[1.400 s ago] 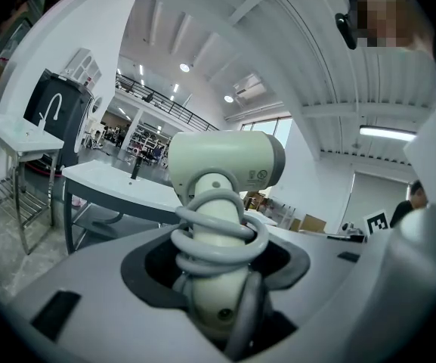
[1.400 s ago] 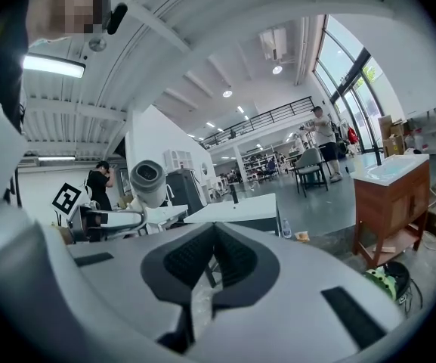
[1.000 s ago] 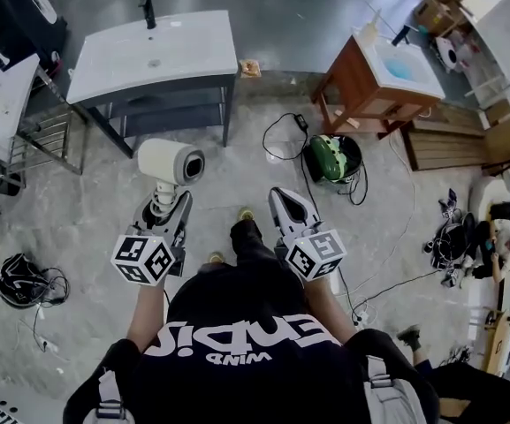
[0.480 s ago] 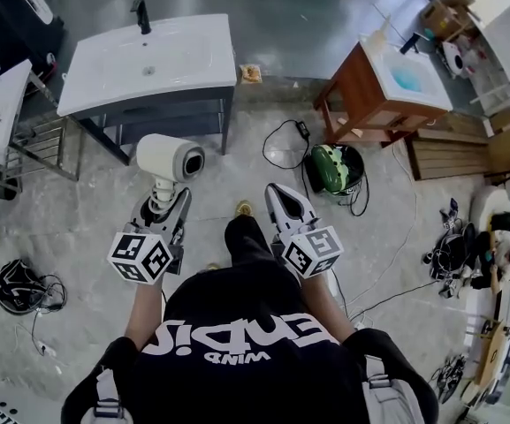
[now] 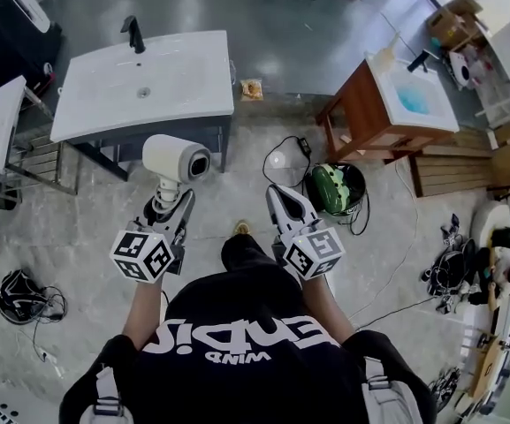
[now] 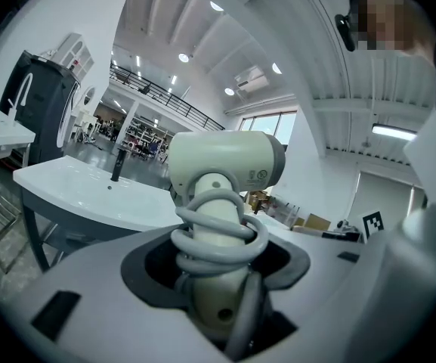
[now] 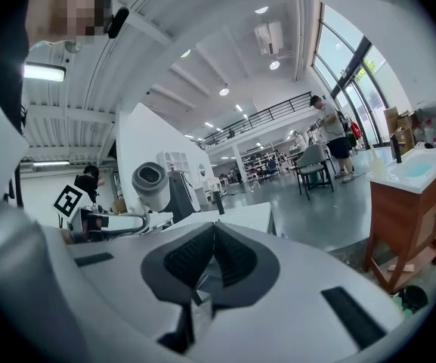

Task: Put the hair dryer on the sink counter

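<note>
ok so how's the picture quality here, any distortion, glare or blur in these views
Head view: sharp, evenly lit, edges bent a little, soft sheen on the floor and sink counter. Left gripper view: heavy fisheye with black corners; the hair dryer looms large, its handle close to the lens slightly soft. Right gripper view: same fisheye, bright glare from the windows at right.

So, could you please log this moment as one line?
left hand-held gripper: shut on hair dryer | right hand-held gripper: shut, empty | sink counter: ahead
</note>
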